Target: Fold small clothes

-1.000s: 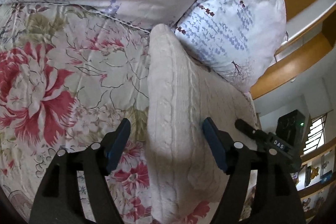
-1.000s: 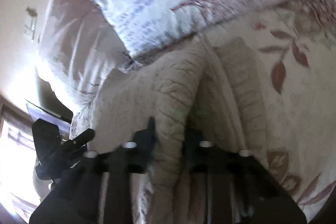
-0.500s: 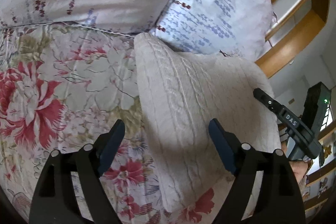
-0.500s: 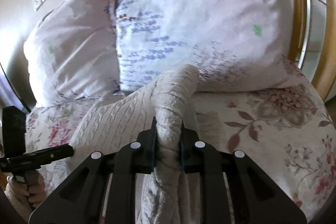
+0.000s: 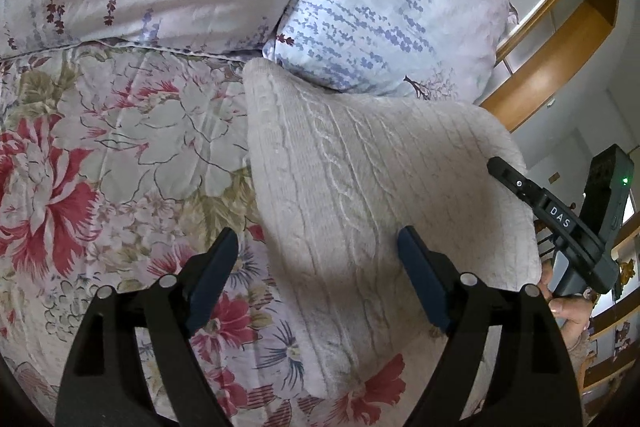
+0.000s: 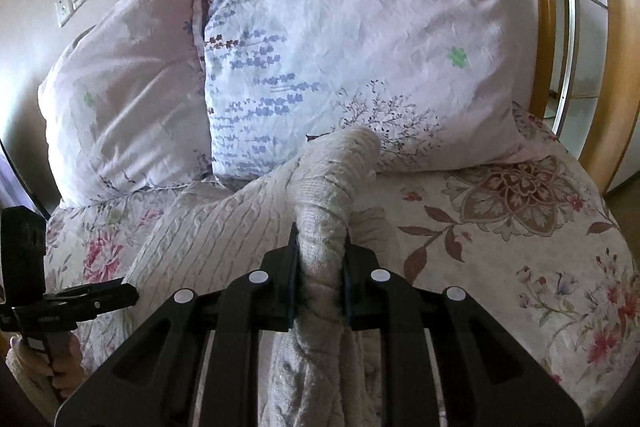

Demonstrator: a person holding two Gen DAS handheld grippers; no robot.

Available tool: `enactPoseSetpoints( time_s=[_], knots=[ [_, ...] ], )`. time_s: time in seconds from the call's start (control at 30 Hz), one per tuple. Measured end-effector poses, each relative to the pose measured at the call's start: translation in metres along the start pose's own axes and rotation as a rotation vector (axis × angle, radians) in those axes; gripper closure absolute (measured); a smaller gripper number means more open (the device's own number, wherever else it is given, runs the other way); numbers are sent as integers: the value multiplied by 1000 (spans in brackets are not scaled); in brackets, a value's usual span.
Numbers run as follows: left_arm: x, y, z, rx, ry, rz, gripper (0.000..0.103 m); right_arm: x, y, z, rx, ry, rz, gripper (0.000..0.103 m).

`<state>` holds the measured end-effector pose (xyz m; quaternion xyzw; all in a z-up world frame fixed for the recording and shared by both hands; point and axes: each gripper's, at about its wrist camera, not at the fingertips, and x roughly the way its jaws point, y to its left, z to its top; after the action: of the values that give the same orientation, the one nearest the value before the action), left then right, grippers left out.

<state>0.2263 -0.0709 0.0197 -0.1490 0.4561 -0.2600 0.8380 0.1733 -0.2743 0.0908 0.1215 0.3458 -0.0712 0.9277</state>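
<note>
A cream cable-knit sweater (image 5: 360,195) lies on the floral bedspread (image 5: 120,147), its right side lifted. My left gripper (image 5: 316,255) is open and empty, held above the sweater's left edge. My right gripper (image 6: 319,259) is shut on a bunched fold of the sweater (image 6: 324,223) and holds it up off the bed. The rest of the sweater (image 6: 208,227) slopes down to the left. The right gripper also shows in the left wrist view (image 5: 560,223). The left gripper shows at the left edge of the right wrist view (image 6: 80,299).
Two lavender-print pillows (image 6: 340,39) (image 6: 128,99) stand against the wall behind the sweater. A wooden bed frame (image 6: 544,27) runs along the right side. Wooden shelving (image 5: 560,27) is beyond the bed.
My right gripper has lifted its fold of the sweater and pulled back, spreading the fabric wider. My left gripper has drawn back a little and stays open.
</note>
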Motion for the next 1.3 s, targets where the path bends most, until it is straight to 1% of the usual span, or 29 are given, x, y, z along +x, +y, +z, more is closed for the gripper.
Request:
enactPoseSetpoints(
  time_s=[0.4,0.47,0.57,0.63,0.67,0.73,0.77,0.8,0.87,0.97,1.07,1.13,1.17,1.2,1.23,1.27,1.3],
  knots=[
    [7,-6,-5,30,27,-14,21,0,-17,0,38,-13,-23,86],
    [10,-6,-6,30,36,-15,21,5,-20,-3,46,3,-29,86],
    [14,-5,-7,25,50,-19,21,20,-28,-12,75,66,-42,85],
    [16,-5,-8,23,59,-20,21,30,-39,-16,134,113,-19,83],
    [16,-6,-8,23,62,-20,21,32,-44,-18,163,123,-5,80],
    [16,-6,-8,22,64,-22,21,27,-52,-19,218,129,20,71],
    [15,-7,-9,19,66,-26,21,21,-56,-20,238,130,25,64],
    [15,-7,-9,15,69,-29,21,17,-58,-22,246,129,32,59],
    [14,-6,-11,7,75,-38,21,7,-63,-28,267,129,66,54],
    [11,-9,-14,10,79,-41,23,-5,-71,-41,307,152,121,53],
    [9,-13,-17,23,82,-33,26,-14,-78,-57,340,175,164,53],
    [7,-16,-20,33,81,-26,34,-17,-80,-65,348,186,183,54],
    [7,-17,-21,34,81,-24,36,-17,-79,-70,345,188,191,65],
    [7,-19,-22,36,79,-26,42,-18,-77,-73,333,187,211,83],
    [7,-20,-23,36,82,-36,53,-19,-75,-74,324,184,220,87],
    [7,-20,-23,32,90,-43,57,-22,-73,-74,315,166,207,89],
    [6,-21,-23,29,87,-33,62,-27,-70,-71,299,140,197,90]
  ],
)
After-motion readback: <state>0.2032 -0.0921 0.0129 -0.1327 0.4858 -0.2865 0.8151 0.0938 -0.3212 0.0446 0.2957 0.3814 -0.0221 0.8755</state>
